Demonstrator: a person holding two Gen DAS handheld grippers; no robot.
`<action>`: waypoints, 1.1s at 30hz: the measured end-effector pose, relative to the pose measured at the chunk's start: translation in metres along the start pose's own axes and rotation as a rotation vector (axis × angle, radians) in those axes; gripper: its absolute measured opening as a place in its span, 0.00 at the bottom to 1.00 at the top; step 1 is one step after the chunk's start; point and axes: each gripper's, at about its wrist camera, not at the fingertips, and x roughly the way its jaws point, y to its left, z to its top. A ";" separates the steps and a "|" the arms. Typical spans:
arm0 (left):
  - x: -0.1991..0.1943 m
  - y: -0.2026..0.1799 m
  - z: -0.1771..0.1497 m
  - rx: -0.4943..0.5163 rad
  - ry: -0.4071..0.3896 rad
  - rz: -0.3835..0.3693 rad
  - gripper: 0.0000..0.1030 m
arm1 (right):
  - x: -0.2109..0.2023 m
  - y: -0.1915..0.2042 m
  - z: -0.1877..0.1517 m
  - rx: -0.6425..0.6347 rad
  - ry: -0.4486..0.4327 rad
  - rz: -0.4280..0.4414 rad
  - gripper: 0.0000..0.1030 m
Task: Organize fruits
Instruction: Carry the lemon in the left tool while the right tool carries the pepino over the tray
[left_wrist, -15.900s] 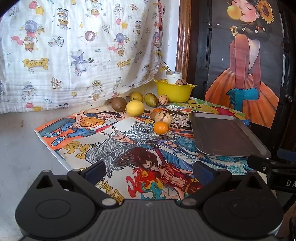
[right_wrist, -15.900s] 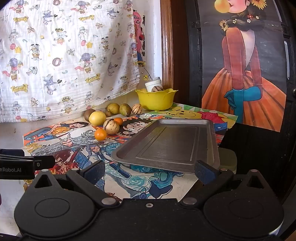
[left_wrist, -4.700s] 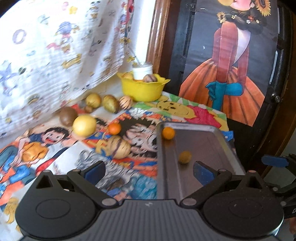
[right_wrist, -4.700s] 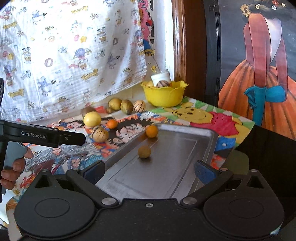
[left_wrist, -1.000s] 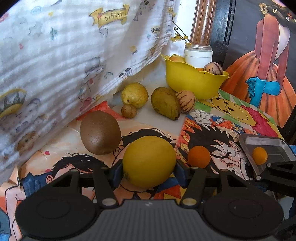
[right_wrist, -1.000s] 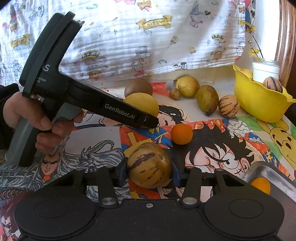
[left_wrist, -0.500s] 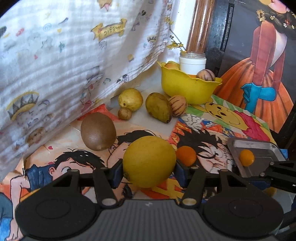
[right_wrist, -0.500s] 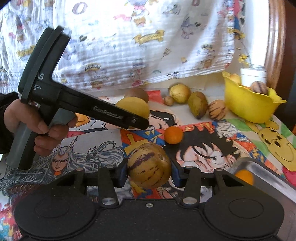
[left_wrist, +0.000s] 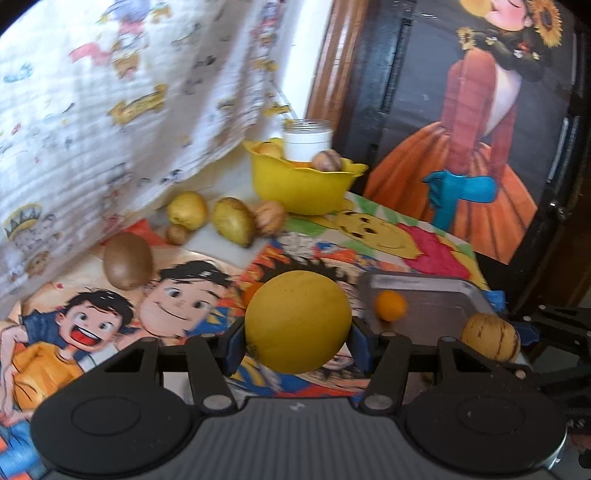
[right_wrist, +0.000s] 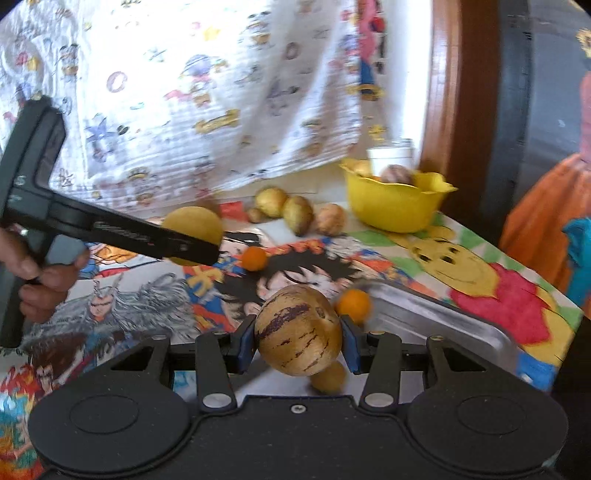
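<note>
Yellow round melon (left_wrist: 297, 321) sits clamped in your left fingers (left_wrist: 232, 345), the purple-striped tan fruit (right_wrist: 298, 329) in your right above the metal tray (right_wrist: 439, 325); lower each gently onto bare tray, clear of the small orange (right_wrist: 352, 305).

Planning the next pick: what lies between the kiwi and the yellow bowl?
In the left wrist view, between the kiwi and the yellow bowl lie four fruits: a yellow-green round one, a tiny brown one, an oblong one, a striped one.
</note>
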 end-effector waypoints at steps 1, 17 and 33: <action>-0.002 -0.005 -0.002 0.001 -0.001 -0.010 0.59 | -0.005 -0.002 -0.004 0.006 -0.001 -0.009 0.47; -0.014 -0.074 -0.044 0.037 0.073 -0.109 0.59 | -0.067 -0.018 -0.067 0.118 -0.003 -0.085 0.47; 0.000 -0.095 -0.059 0.066 0.122 -0.127 0.59 | -0.069 -0.018 -0.085 0.145 -0.006 -0.087 0.47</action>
